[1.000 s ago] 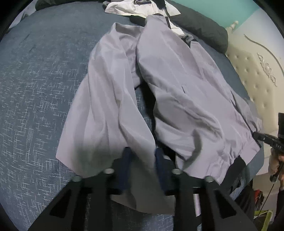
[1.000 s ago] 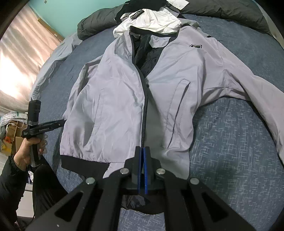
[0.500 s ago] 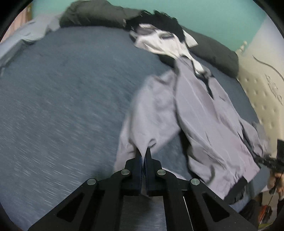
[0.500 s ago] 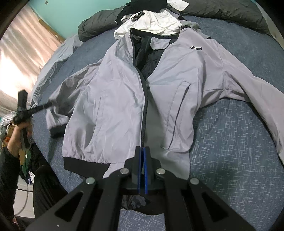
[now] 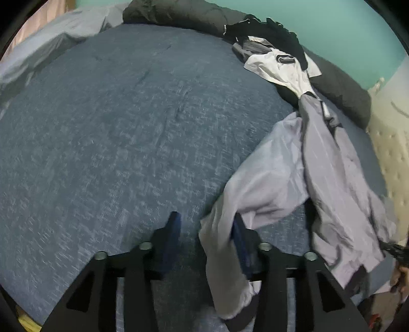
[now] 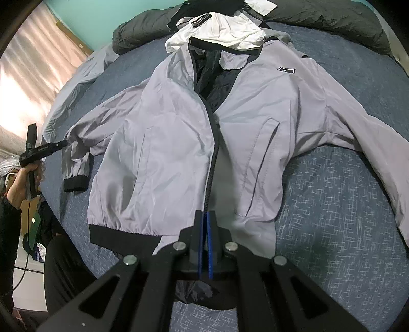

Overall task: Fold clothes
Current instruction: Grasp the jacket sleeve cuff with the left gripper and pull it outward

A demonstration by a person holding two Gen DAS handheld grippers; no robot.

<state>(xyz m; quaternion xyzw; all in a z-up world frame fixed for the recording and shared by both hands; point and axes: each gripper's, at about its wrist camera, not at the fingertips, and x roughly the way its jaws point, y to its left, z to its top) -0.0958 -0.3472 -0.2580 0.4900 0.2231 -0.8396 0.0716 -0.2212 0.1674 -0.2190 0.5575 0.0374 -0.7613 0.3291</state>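
Blue bedding (image 6: 332, 204) carries a thin, slippery jacket (image 6: 166, 143): right gripper (image 6: 205, 224) pinches its hem by the zip, left gripper (image 5: 204, 229) gapes beside the cuff (image 5: 225, 288), a good hold.

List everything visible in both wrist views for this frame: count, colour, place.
jacket: one, light grey with black cuffs and hem, spread front-up on the bed, zip partly open.
white garment: one, white, at the jacket's collar.
black garment: one, black, beside the white garment, partly on the dark bedding.
bed cover: one, blue-grey, under everything.
dark bedding: dark grey, along the far edge of the bed.
curtain: pinkish, far left of the right view.
left hand-held gripper: black with blue pads, open, jacket sleeve draped against one finger.
right hand-held gripper: black with blue pads, shut at the jacket's lower front edge; whether it pinches cloth is unclear.
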